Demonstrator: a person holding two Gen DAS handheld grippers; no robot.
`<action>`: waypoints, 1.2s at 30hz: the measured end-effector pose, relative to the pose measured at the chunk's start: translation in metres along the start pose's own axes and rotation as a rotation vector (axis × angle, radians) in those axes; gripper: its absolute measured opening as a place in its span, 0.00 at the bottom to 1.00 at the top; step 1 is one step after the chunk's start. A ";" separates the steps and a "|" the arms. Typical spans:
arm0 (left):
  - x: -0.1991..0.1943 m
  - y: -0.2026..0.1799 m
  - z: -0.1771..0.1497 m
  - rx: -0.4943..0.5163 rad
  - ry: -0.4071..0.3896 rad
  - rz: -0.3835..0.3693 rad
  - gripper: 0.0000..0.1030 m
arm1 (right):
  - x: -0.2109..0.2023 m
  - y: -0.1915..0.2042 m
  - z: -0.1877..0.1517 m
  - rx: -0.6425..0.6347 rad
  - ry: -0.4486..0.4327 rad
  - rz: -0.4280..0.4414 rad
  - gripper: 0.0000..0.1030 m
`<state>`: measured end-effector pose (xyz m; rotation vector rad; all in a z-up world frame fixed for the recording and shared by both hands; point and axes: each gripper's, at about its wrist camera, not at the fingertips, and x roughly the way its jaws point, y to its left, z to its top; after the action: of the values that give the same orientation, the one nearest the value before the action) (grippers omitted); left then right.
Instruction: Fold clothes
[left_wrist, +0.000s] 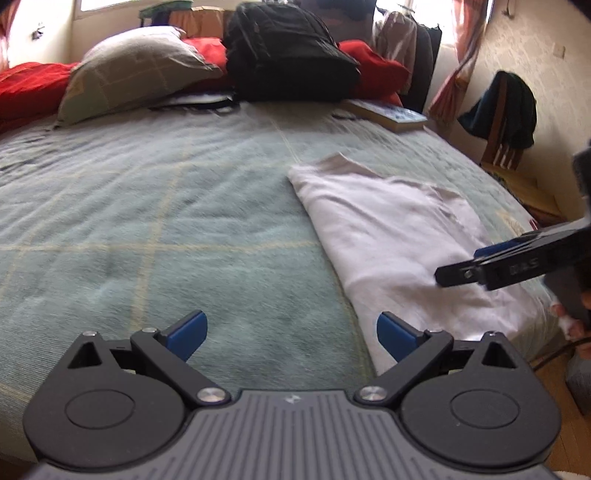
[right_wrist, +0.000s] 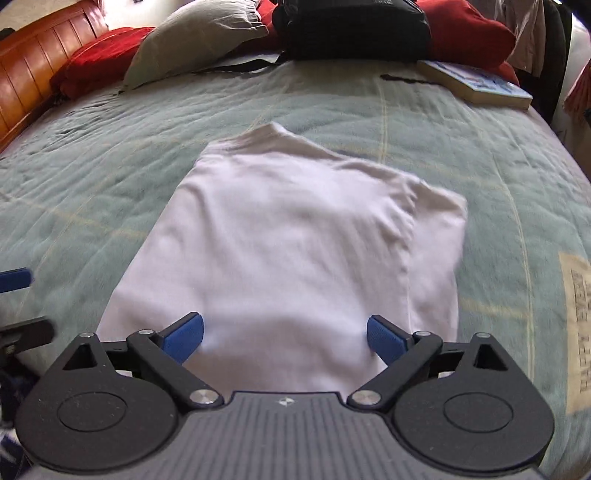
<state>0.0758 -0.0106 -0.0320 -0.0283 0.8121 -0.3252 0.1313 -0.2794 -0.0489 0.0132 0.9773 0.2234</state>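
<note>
Both grippers, left gripper (left_wrist: 291, 336) and right gripper (right_wrist: 284, 338), spread wide; right over white shirt (right_wrist: 280, 236).

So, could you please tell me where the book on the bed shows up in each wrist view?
Left wrist view: the book lies upper right of centre, at the bed's far edge, beyond the white shirt.
Right wrist view: the book lies at upper right, beyond the shirt.
Shared landmark: the black backpack, just left of the book.
</note>
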 end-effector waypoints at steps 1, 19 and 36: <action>0.003 -0.003 0.000 0.004 0.012 0.002 0.95 | -0.006 -0.001 -0.002 0.002 -0.016 0.003 0.95; 0.012 -0.050 0.001 0.102 0.061 0.023 0.95 | -0.030 0.002 -0.054 -0.101 -0.091 0.051 0.96; 0.011 -0.063 0.002 0.126 0.057 0.032 0.95 | -0.048 -0.014 -0.050 -0.051 -0.227 0.176 0.96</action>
<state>0.0674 -0.0739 -0.0293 0.1126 0.8457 -0.3473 0.0664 -0.3073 -0.0394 0.0769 0.7438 0.4003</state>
